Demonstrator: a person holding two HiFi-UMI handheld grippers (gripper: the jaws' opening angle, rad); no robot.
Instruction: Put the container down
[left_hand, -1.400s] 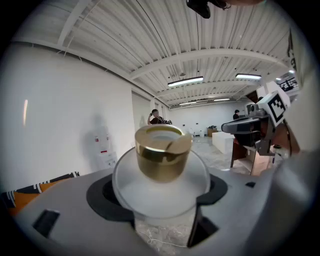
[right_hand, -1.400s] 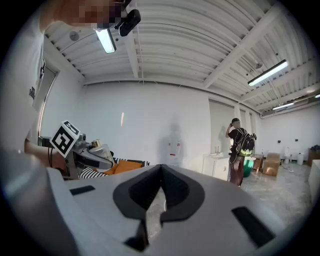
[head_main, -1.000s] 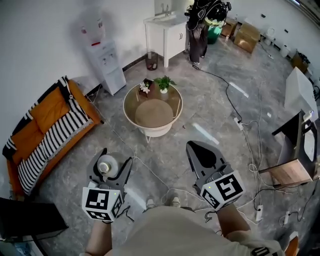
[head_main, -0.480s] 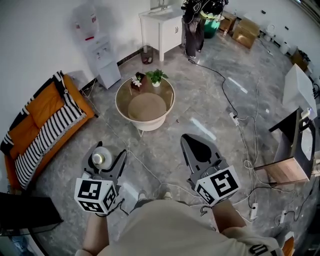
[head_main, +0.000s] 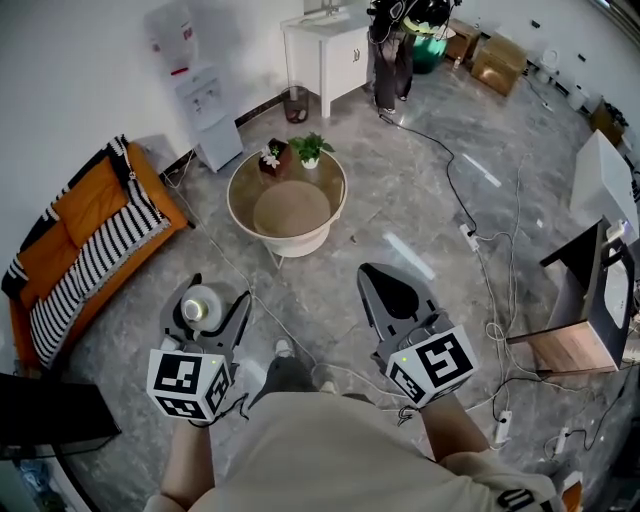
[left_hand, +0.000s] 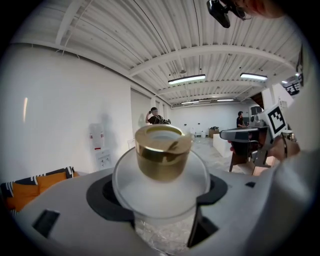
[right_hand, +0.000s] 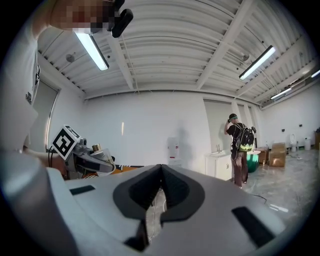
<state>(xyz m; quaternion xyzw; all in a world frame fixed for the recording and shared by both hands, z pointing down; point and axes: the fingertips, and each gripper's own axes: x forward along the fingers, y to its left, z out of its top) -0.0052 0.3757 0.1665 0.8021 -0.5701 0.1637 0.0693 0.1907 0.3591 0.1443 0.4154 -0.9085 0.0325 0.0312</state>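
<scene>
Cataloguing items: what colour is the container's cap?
The container has a gold cap; best in left gripper view.

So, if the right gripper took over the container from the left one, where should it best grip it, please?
Probably the gold cap, coming down from above. The left gripper is shut round the frosted body of the container, so only the round, straight-sided cap stands clear above its jaws. The right gripper is shut now and would need to open first.
</scene>
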